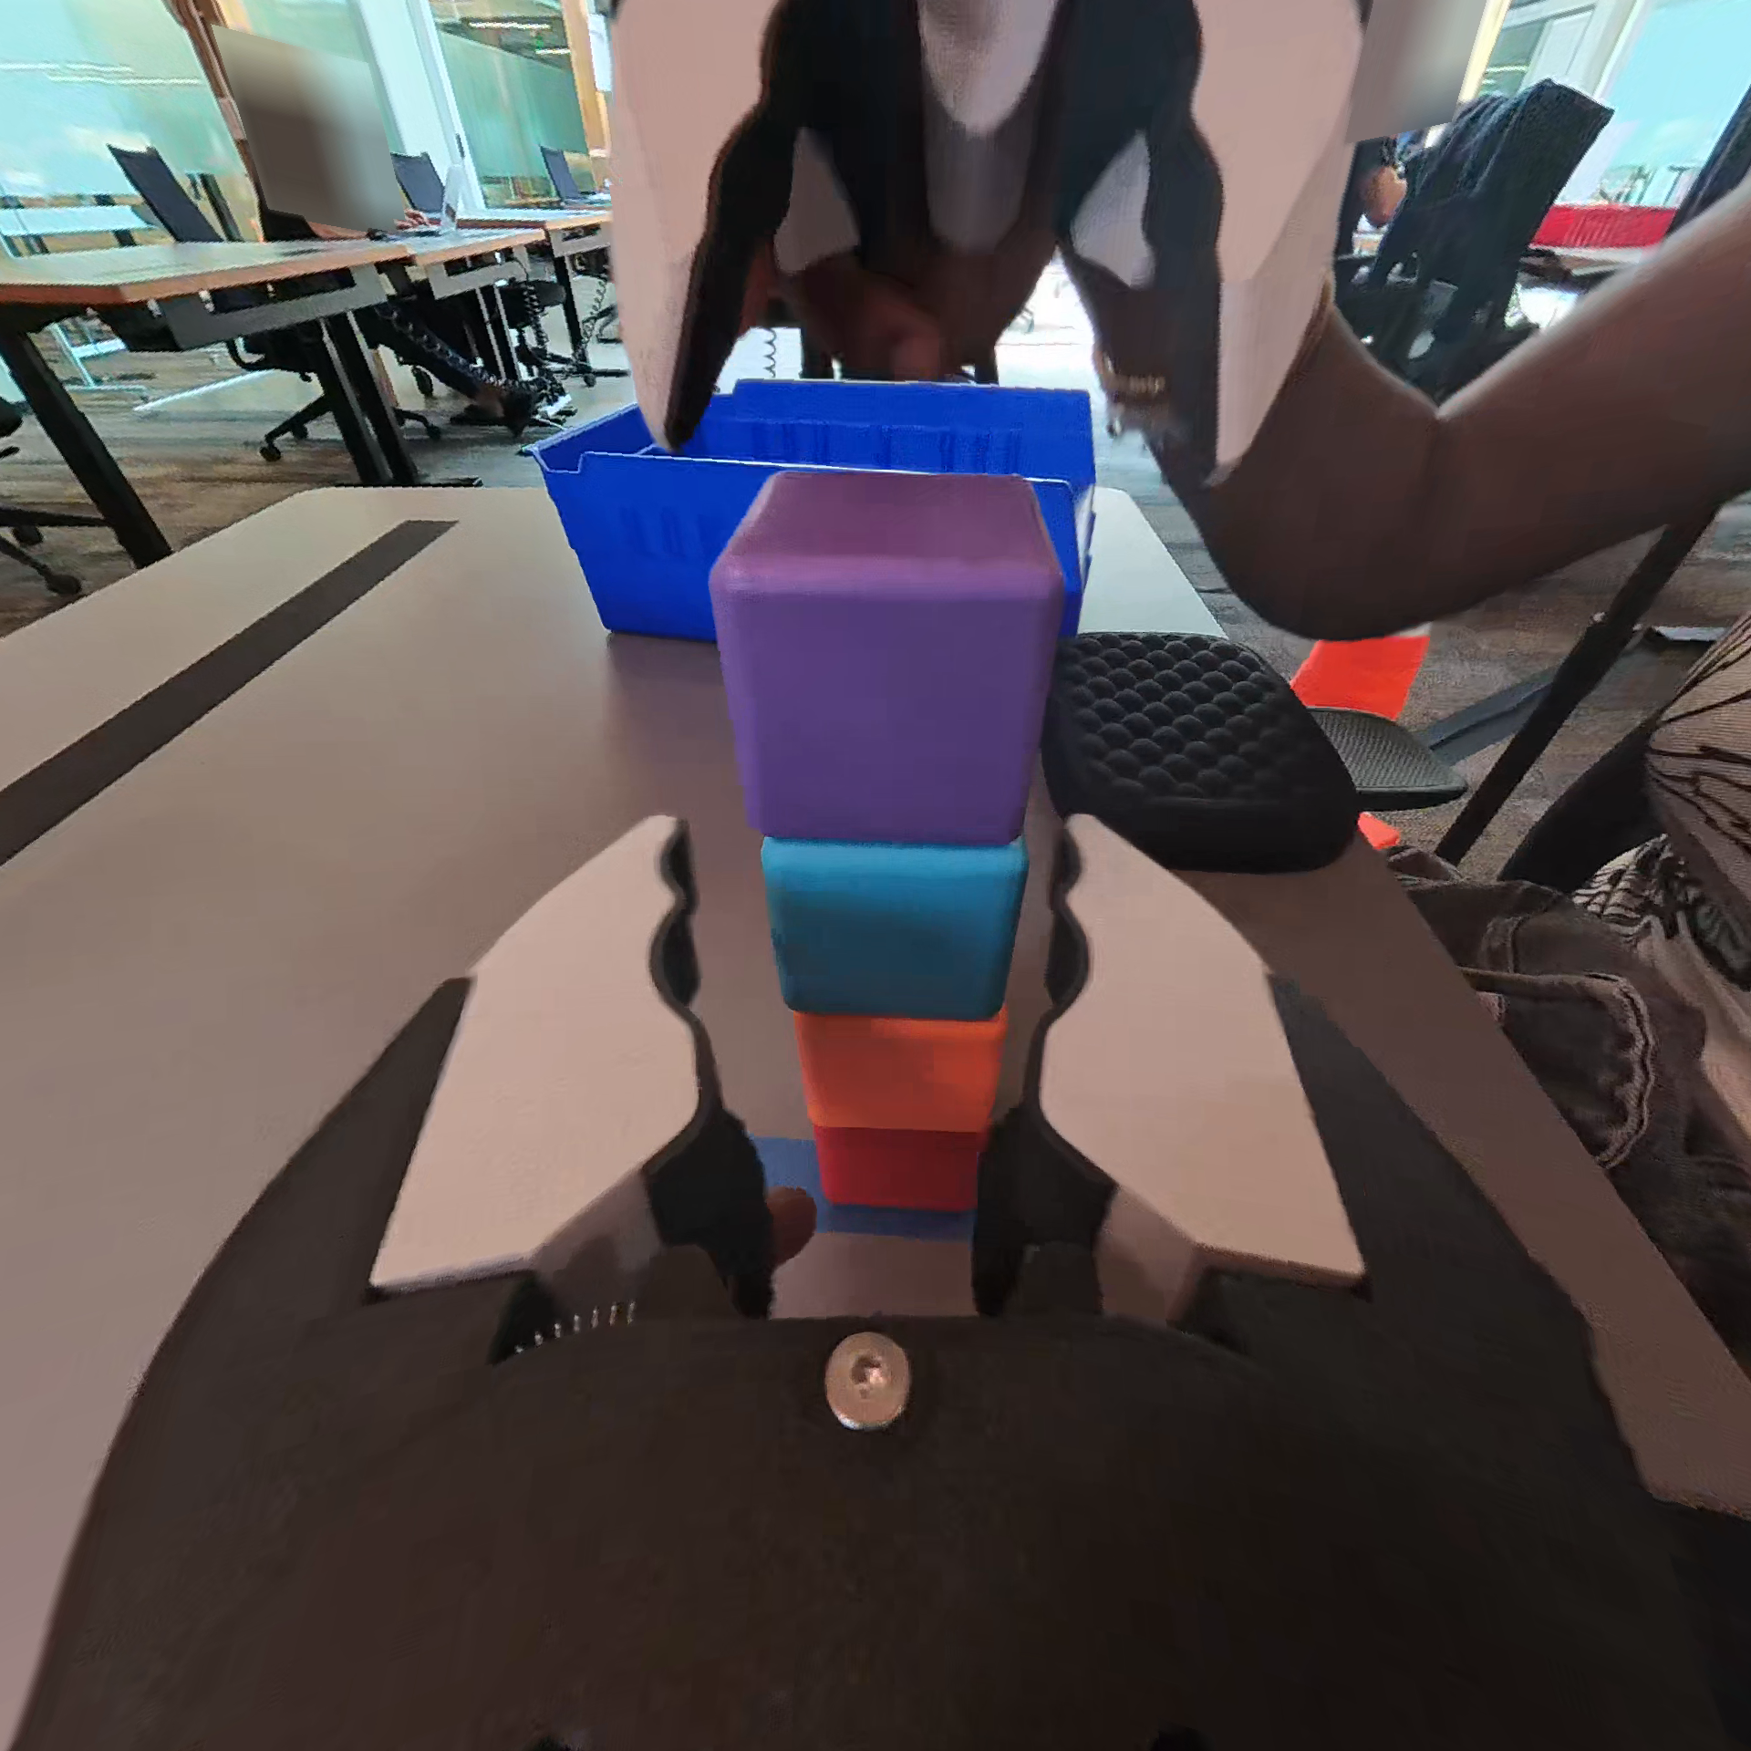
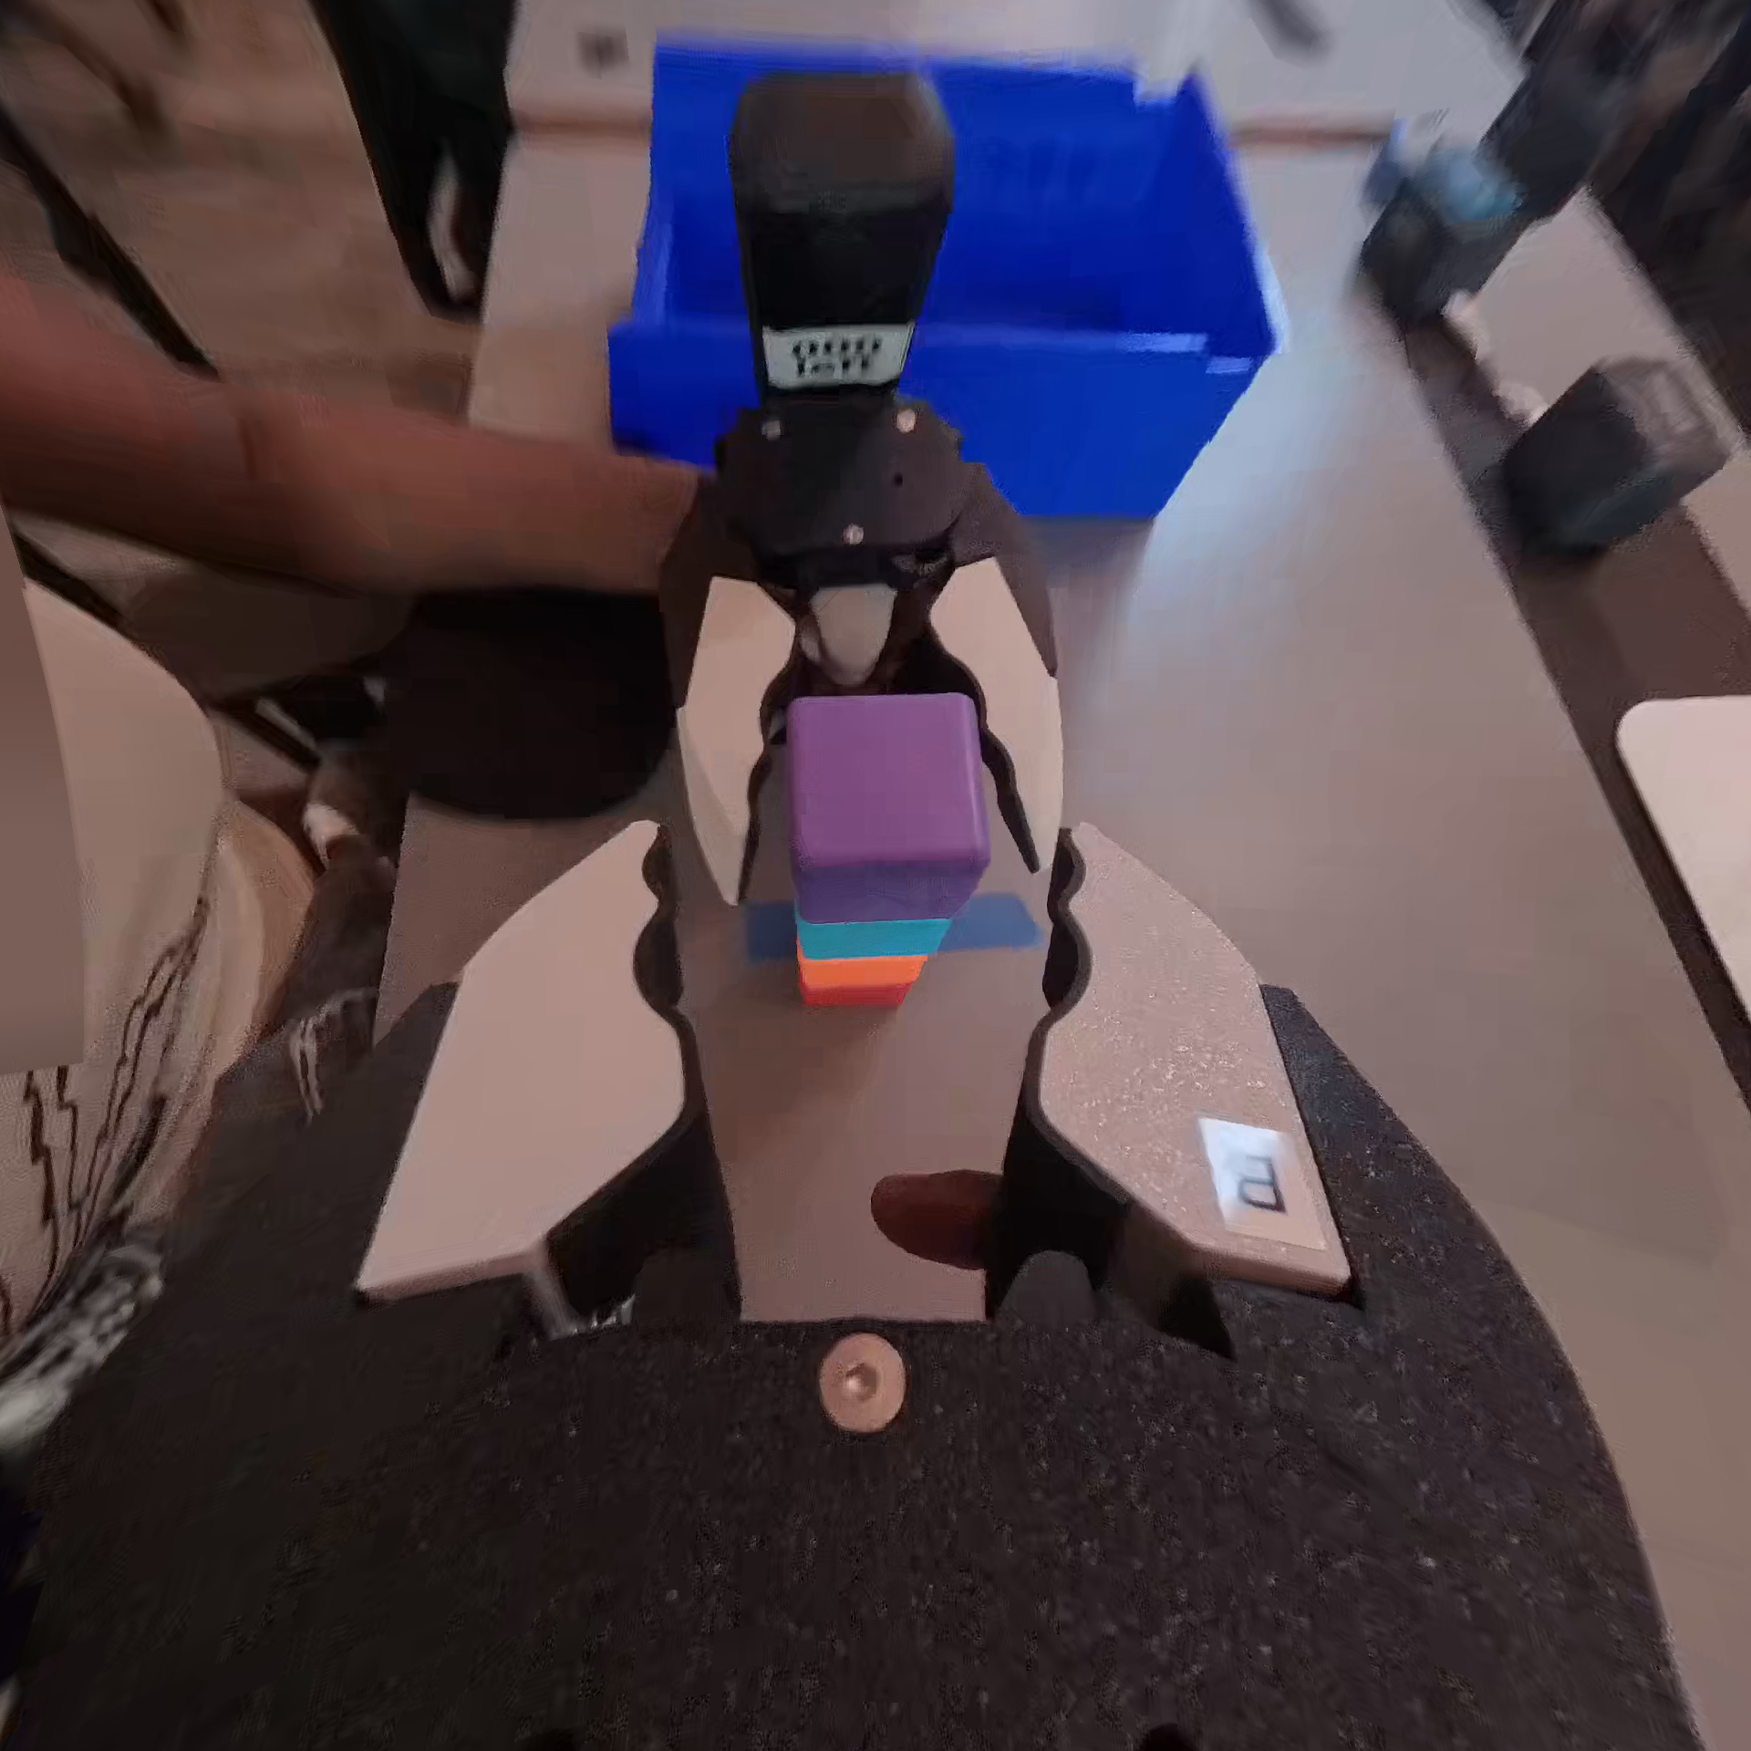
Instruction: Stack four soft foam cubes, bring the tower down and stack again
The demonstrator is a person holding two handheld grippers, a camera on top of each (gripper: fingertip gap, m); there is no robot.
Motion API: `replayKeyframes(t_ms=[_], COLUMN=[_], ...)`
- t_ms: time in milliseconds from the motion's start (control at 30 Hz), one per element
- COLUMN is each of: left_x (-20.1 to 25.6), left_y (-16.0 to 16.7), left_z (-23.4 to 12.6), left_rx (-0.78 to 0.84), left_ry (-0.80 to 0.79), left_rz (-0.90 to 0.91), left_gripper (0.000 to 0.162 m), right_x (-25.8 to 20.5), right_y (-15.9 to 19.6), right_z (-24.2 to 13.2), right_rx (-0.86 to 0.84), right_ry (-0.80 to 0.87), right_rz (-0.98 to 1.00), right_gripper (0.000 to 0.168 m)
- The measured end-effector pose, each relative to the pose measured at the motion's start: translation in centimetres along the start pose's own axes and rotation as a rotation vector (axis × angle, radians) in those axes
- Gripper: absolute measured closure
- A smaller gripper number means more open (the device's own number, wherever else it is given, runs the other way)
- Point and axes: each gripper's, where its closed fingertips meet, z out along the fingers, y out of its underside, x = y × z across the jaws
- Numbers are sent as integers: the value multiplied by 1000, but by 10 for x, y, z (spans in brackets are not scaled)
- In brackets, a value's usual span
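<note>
Four cubes, one tower (image 1: 891,853); left gripper (image 1: 872,957) gapes around it, right gripper (image 2: 857,947) gapes empty above.

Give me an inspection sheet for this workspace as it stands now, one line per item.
Surface: grey table with a dark stripe; blue tape patch under the tower.
Job's things: four cubes stacked upright: purple cube on top, teal cube, orange cube, red cube at the bottom.
Clutter: blue bin behind the tower; black textured pad beside it.
Grippers: left hand-held gripper open, fingers either side of the tower, apparently not touching; right hand-held gripper open, empty, looking down at the tower.
Cables: nothing seen on the table.
Surroundings: office desks and chairs; a person's arm.
</note>
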Motion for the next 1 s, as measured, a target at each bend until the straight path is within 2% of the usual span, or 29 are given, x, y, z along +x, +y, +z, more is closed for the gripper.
replayKeyframes(t_ms=[33, 67, 233, 300, 500, 600, 667, 767, 867, 933, 1000], left_x=[1, 2, 3, 2, 1, 2, 0, -1, -1, -1, 0], left_y=[2, 3, 3, 3, 4, 4, 4, 4, 4, 4, 4], left_z=[0, 0, 0, -1, 0, 2, 2, 2, 2, 2, 1], left_rx=[-12, -22, -37, -41, -68, -83, -87, -84, -84, -86, -84], left_ry=[4, 15, 15, 3, -20, -25, -32, -33, -31, -28, -22], left_rz=[8, 11, 22, 16, 36, 42, 33, 15, 12, 9, 10], left_gripper=[105, 112, 112, 112, 112, 112, 112, 112, 112, 112, 112], right_x=[0, 0, 1, 7, 13, 31, 56, 105, 139, 143, 147], right_y=[0, 0, 5, 8, -1, -18, -13, 31, 118, 177, 224], right_z=[4, 7, 24, 31, 25, -8, -44, -115, -190, -218, -224], right_rx=[-87, -162, -425, -474, -299, -124, -82, -123, -266, -340, -354], right_ry=[3, 1, -12, 10, 31, 132, 283, 587, 881, 962, 967], right_rz=[-27, -58, -156, -173, -126, -29, 41, 235, 521, 707, 841], right_gripper=[95, 96, 106, 120, 121, 121, 121, 121, 120, 120, 120])
